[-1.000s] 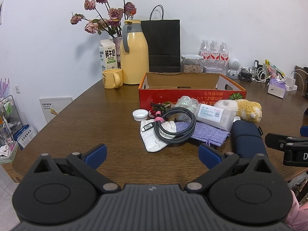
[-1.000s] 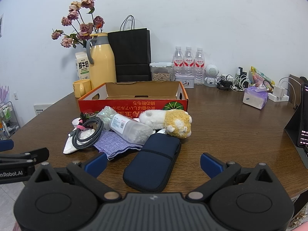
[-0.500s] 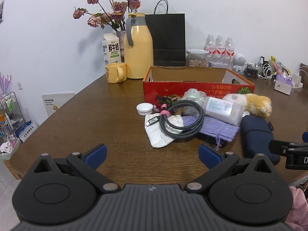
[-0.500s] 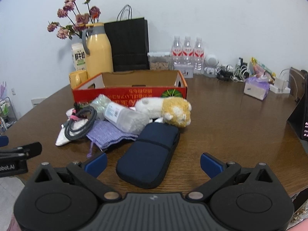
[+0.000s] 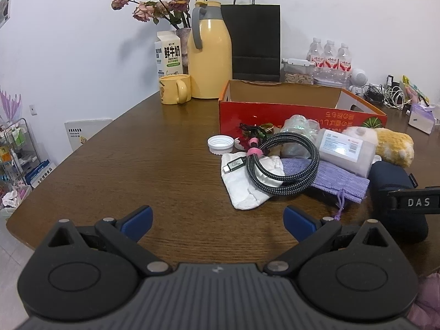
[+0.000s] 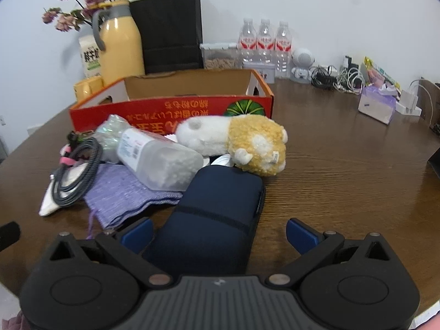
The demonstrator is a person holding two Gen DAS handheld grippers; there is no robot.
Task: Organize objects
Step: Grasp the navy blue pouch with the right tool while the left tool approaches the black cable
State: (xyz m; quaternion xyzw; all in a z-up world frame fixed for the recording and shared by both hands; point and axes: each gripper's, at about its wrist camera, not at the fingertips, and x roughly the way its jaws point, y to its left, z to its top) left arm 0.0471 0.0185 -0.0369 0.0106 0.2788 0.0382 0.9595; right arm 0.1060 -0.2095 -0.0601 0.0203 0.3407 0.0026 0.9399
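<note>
- My right gripper (image 6: 218,232) has its jaws spread apart, the navy case (image 6: 214,217) lying between them on the desk (image 6: 343,170).
- My left gripper (image 5: 217,220) jaws gape over bare desk, left of the case.

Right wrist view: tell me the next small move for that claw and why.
Probably ease the right claw a little further forward and down, then close it. Its blue fingers are spread wide open on either side of the near end of the dark blue padded fabric pouch, which lies flat on the wooden table, not yet gripped.
</note>
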